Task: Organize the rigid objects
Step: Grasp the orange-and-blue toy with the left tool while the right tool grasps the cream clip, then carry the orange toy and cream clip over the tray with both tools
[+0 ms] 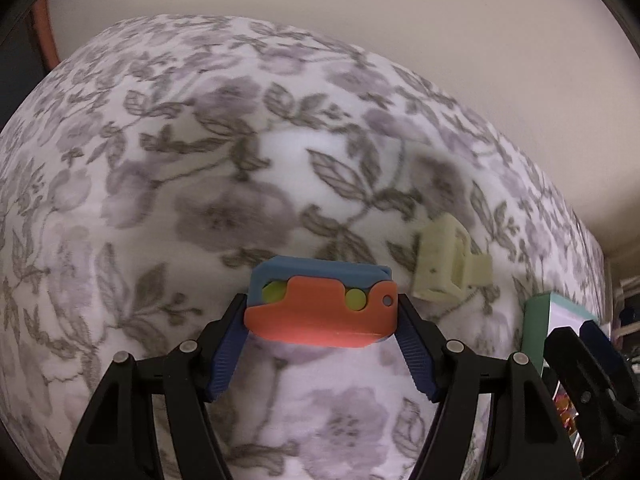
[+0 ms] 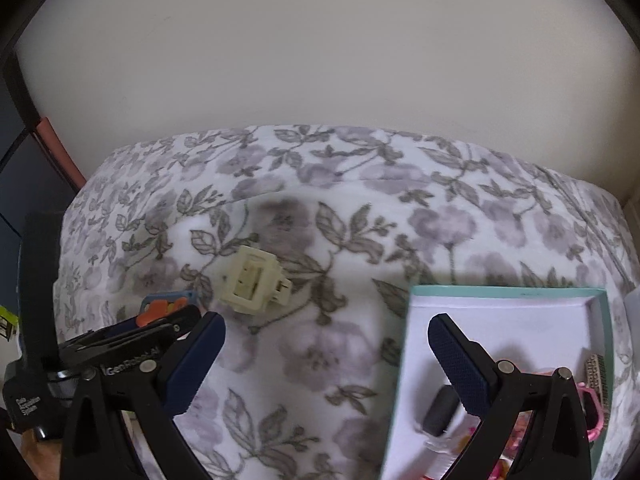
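Floral blanket (image 1: 200, 208) backdrop. Left hand-held gripper (image 1: 322, 312) clamps orange-blue toy (image 1: 320, 308) endwise: stiff, light plastic, probably slick. Right hand-held gripper (image 2: 326, 344) open, empty.

Soft, even indoor light without glare. Both fisheye views bow the floral blanket (image 1: 200, 200) into a dome, with dark vignetting at the corners. Motion blur smears the print throughout. A faint shadow lies beside the cream plastic part (image 2: 254, 278); the wall (image 2: 320, 60) is evenly lit.
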